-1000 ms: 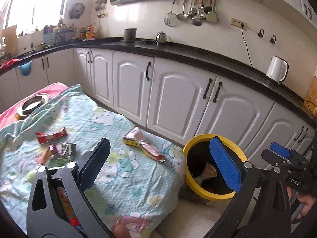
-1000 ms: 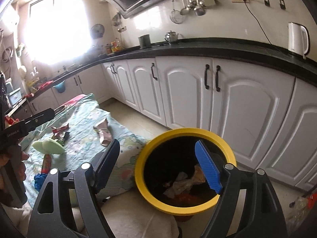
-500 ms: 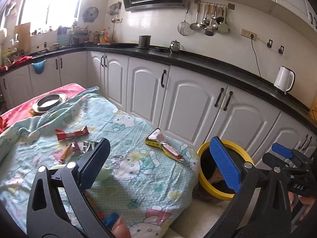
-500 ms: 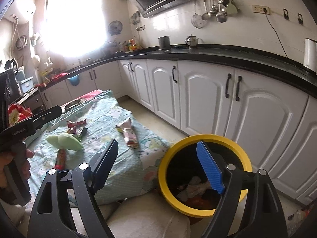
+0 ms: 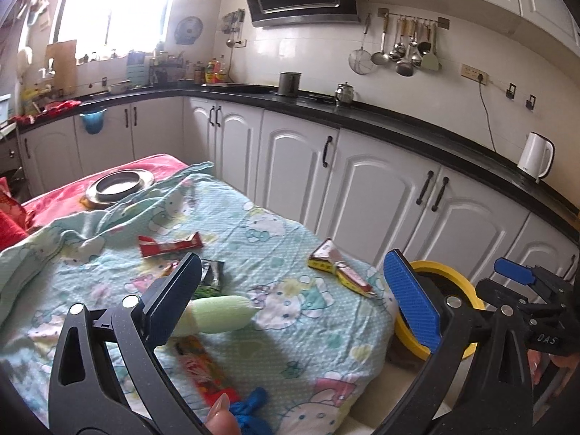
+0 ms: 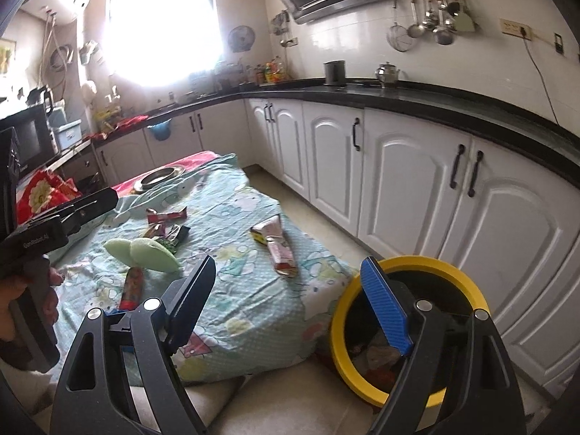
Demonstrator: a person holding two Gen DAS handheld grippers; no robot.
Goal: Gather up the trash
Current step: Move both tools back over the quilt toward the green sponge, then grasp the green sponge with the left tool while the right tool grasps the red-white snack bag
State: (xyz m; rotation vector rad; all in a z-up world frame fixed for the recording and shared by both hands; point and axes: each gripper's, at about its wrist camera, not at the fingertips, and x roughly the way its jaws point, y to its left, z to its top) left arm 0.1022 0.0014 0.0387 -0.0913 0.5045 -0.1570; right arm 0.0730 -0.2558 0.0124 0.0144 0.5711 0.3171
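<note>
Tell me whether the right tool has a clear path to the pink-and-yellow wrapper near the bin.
Probably yes: the right tool is open and empty, and the pink-and-yellow wrapper lies uncovered on the cloth, nothing between them.

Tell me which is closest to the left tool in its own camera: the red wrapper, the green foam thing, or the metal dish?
1. Green foam thing: right at the left tool, by its left finger.
2. Red wrapper: mid-sheet, farther.
3. Metal dish: at the far end, on the red cloth.
</note>
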